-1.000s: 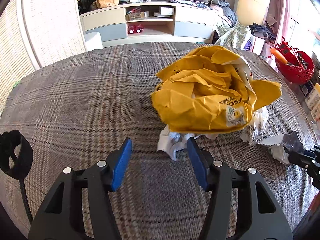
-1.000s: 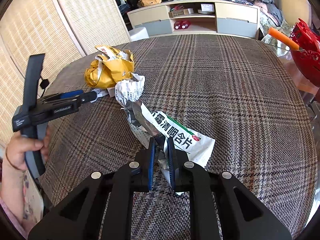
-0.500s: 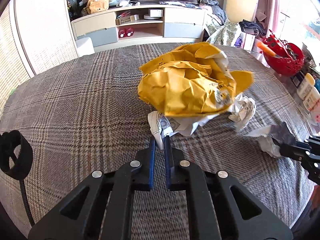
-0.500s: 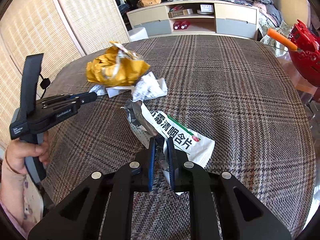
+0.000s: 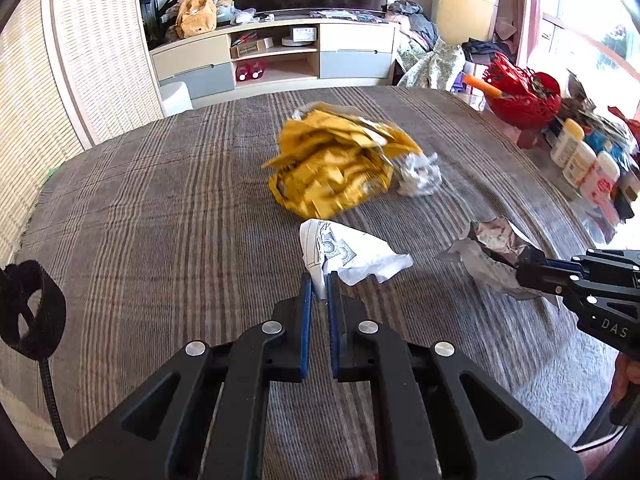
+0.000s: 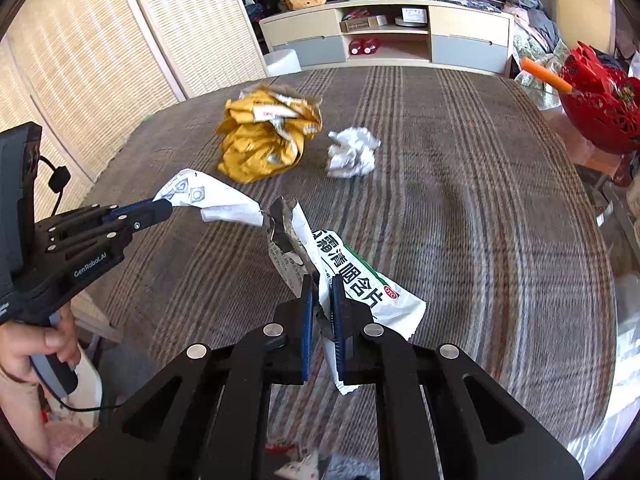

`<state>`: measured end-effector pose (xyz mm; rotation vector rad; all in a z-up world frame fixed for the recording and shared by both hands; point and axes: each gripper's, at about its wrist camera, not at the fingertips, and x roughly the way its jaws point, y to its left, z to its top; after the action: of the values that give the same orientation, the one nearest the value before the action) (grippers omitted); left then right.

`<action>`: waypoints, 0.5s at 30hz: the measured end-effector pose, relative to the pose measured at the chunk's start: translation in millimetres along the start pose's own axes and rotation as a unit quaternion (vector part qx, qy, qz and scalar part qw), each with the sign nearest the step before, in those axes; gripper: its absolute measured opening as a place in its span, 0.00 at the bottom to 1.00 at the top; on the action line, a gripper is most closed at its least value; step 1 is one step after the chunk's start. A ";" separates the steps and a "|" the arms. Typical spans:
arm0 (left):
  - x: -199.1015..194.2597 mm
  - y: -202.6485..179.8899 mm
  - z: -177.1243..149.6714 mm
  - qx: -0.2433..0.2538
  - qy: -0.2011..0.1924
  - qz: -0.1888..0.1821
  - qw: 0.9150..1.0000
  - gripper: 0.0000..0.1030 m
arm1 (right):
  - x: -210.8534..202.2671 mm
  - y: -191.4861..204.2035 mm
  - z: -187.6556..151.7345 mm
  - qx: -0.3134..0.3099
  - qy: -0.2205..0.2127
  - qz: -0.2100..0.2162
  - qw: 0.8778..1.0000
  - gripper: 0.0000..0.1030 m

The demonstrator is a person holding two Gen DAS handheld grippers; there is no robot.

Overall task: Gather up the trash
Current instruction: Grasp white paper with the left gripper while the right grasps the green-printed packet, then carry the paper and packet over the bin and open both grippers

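Note:
My left gripper [image 5: 319, 280] is shut on a white printed paper scrap [image 5: 350, 252] and holds it above the plaid tablecloth; the scrap also shows in the right wrist view [image 6: 208, 200]. My right gripper [image 6: 321, 284] is shut on a torn white-and-silver snack wrapper [image 6: 352, 276] with green Chinese print; it also shows in the left wrist view [image 5: 492, 252]. A crumpled yellow paper bag [image 5: 336, 172] [image 6: 266, 140] lies mid-table. A crumpled white paper ball [image 5: 420, 174] [image 6: 352, 152] lies to its right.
A red basket [image 5: 524, 96] [image 6: 600, 108] and several small bottles [image 5: 580, 160] stand off the table's right edge. A TV cabinet [image 5: 276, 56] lies beyond the far edge. A woven screen [image 6: 120, 40] stands at the left.
My left gripper closed on the white scrap and pulled it back out from under the yellow bag, which shifted farther away. The right gripper keeps holding the wrapper.

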<state>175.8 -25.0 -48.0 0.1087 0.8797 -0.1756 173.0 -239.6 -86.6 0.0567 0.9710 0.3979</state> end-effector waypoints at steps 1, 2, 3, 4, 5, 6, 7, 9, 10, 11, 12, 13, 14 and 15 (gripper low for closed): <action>-6.0 -3.1 -7.5 0.003 0.000 0.002 1.000 0.06 | -3.1 0.1 -8.7 0.003 0.001 -0.003 1.000 0.10; -11.9 -5.2 -16.3 0.004 0.000 0.006 1.000 0.06 | -5.2 -1.6 -14.8 0.008 0.003 -0.004 1.000 0.10; -16.8 -5.3 -23.6 0.001 0.001 0.005 1.000 0.06 | -7.9 -3.9 -23.1 0.019 0.004 -0.002 1.000 0.10; -20.4 -6.1 -29.7 -0.003 0.002 0.002 1.000 0.06 | -9.7 -4.7 -27.9 0.026 0.005 0.001 1.000 0.10; -24.3 -6.9 -36.5 -0.008 0.004 -0.003 1.000 0.06 | -13.4 -4.0 -34.1 0.031 0.004 0.005 1.000 0.10; -29.3 -8.8 -43.8 -0.013 0.004 -0.006 1.000 0.06 | -17.0 -2.6 -37.7 0.031 0.003 0.007 0.999 0.10; -34.6 -11.5 -51.1 -0.015 0.004 -0.007 1.000 0.06 | -22.2 0.2 -41.7 0.029 -0.001 0.008 1.000 0.10; -43.2 -16.5 -61.5 -0.013 0.000 -0.005 1.000 0.06 | -33.8 5.0 -49.1 0.026 -0.011 0.013 1.000 0.10; -49.5 -19.8 -67.4 -0.009 -0.005 -0.002 1.000 0.06 | -38.9 6.9 -53.2 0.027 -0.016 0.017 0.999 0.10; -53.4 -21.2 -71.3 -0.007 -0.008 0.000 1.000 0.06 | -43.1 7.7 -58.0 0.029 -0.019 0.021 0.999 0.10; -59.2 -23.3 -77.7 -0.008 -0.010 0.000 1.000 0.06 | -48.2 9.1 -66.1 0.031 -0.021 0.026 0.999 0.10; -63.9 -25.5 -83.4 -0.010 -0.011 -0.003 1.000 0.06 | -52.4 9.0 -73.7 0.033 -0.022 0.029 0.999 0.10; -68.2 -27.6 -87.5 -0.011 -0.012 -0.007 1.000 0.06 | -56.1 9.8 -80.6 0.033 -0.023 0.030 0.999 0.10; -73.7 -30.2 -93.5 -0.011 -0.014 -0.008 1.000 0.06 | -59.3 9.8 -86.1 0.033 -0.024 0.031 0.999 0.10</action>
<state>53.2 -31.0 -50.8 0.0784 0.8541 -0.1819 70.6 -262.6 -86.4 0.1556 0.9367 0.4192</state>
